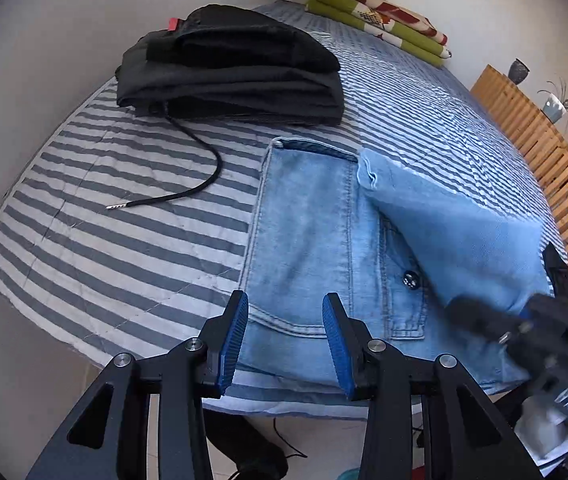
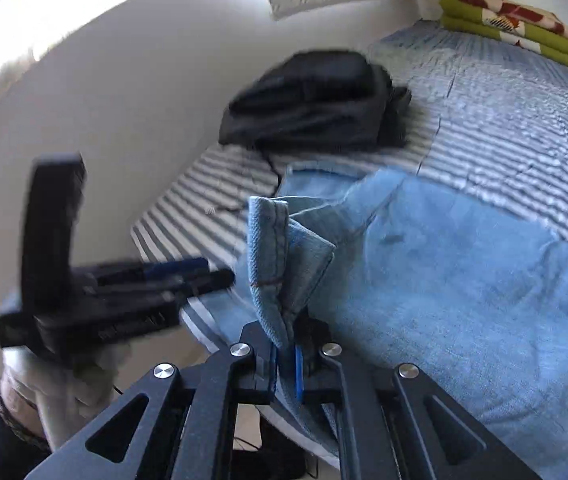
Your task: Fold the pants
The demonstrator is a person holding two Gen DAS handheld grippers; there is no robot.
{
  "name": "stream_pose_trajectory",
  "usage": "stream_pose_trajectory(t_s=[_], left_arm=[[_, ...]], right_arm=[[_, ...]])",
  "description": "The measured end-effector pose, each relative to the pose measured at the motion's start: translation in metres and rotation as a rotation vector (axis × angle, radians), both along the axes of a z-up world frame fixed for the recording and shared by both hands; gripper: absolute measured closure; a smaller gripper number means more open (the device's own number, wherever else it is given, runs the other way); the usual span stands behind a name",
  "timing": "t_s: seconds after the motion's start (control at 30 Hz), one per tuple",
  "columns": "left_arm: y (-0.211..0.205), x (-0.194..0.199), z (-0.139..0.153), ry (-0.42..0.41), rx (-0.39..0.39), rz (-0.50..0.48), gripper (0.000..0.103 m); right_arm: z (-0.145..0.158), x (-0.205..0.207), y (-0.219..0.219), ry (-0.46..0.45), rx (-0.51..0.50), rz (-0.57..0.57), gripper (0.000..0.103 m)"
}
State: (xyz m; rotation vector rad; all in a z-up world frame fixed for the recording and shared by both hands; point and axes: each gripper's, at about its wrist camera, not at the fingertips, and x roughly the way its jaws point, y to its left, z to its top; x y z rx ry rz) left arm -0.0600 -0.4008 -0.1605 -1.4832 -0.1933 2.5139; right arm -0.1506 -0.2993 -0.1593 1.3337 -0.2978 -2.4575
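**Denim half-folded at the near edge of a striped bed**

Striped grey-and-white bedding covers the bed (image 1: 104, 248), which carries everything. Toward its far left corner sits a stack of folded black garments (image 1: 232, 72), with a red tag at the top and a black drawstring (image 1: 188, 176) trailing from under it across the stripes toward the near left. At the far end of the bed lies a folded green blanket with red and white print (image 1: 380, 16). Along the bed's right edge runs a slatted wooden frame (image 1: 540, 152), with a dark vase (image 1: 518, 71) and a potted plant (image 1: 558, 106) beyond it.

The left gripper (image 1: 285, 344) hangs over the near edge with its blue-padded fingers (image 1: 234, 344) spread wide and holding nothing; nothing lies between them and the denim below.

The light-blue jeans (image 1: 312, 248) lie at the near edge of the bed, right of centre, just in front of the black stack but apart from it. Their lower layer is flat, showing seams, a pocket and a dark button (image 1: 410, 280). A paler upper layer (image 1: 456, 232), inside-out in look, is lifted and draped diagonally over the right side.

The right gripper (image 2: 287, 364) has its fingers closed tight on a bunched hem of the jeans (image 2: 272, 248), which stands up between them; the image is motion-blurred there. The person's gloved hand shows blurred at the lower left of the right wrist view.
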Motion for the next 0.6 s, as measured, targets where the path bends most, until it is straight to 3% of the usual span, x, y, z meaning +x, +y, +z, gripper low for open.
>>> stream_pose_trajectory(t_s=[0.13, 0.23, 0.37, 0.47, 0.6], left_arm=[[-0.006, -0.006, 0.001, -0.01, 0.046, -0.014, 0.061], [0.003, -0.019, 0.003, -0.021, 0.086, -0.042, 0.061], [0.026, -0.035, 0.001, -0.055, 0.111, -0.099, 0.045], [0.039, -0.042, -0.008, -0.095, 0.092, -0.124, 0.041], [0.051, -0.048, -0.025, -0.181, 0.071, -0.121, 0.037]], right_arm=[[-0.034, 0.008, -0.006, -0.091, 0.008, 0.043, 0.089], [-0.027, 0.022, 0.006, -0.093, -0.036, 0.062, 0.077], [0.001, 0.066, 0.04, -0.045, -0.031, 0.081, 0.064], [0.015, 0.108, 0.093, -0.009, 0.055, 0.011, 0.064], [0.017, 0.16, 0.164, -0.011, 0.25, -0.149, 0.064]])
